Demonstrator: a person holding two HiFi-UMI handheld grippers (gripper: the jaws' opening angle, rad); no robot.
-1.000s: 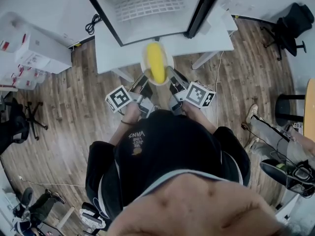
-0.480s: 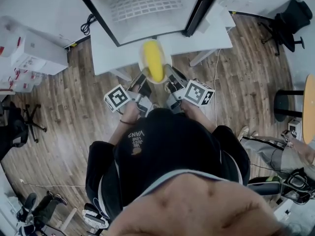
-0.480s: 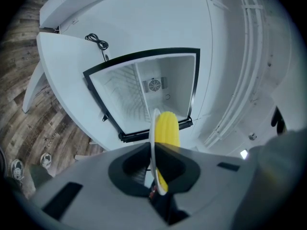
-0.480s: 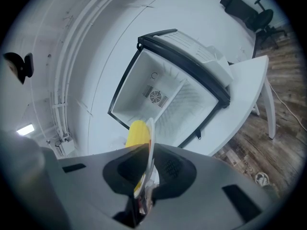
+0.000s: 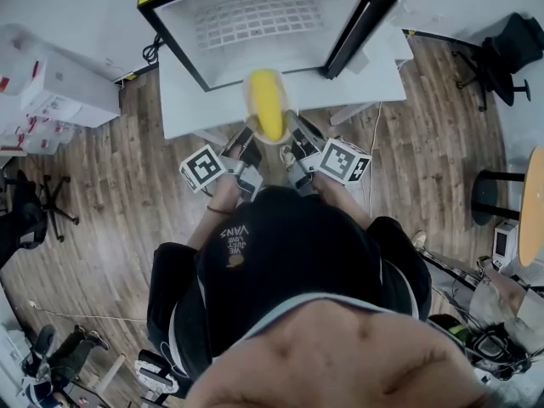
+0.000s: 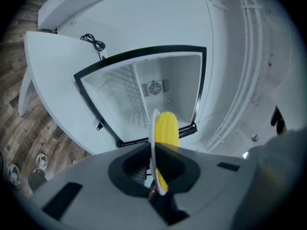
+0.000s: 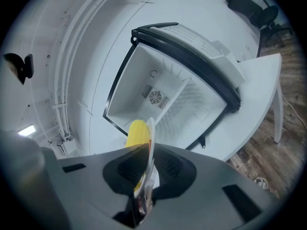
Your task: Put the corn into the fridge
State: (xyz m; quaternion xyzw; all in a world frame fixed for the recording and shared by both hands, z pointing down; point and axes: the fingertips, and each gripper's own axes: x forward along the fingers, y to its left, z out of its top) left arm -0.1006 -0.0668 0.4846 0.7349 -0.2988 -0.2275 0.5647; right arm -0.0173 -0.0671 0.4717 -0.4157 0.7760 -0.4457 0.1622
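Presently the plate (image 5: 249, 113) is clamped rimwise by left gripper (image 6: 154, 150) and right gripper (image 7: 146, 152); if tilted, corn (image 5: 266, 104) could be shed short of the fridge (image 5: 263, 11).

Office-like lab — swivel chair (image 5: 508, 36), white table (image 5: 374, 73) (wood floor (image 5: 127, 172)), stacked boxes (image 5: 64, 87)

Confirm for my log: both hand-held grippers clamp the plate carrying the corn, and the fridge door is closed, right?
No: the fridge door stands open, as the head view shows. The left hand-held gripper and right hand-held gripper do clamp the plate carrying the corn.
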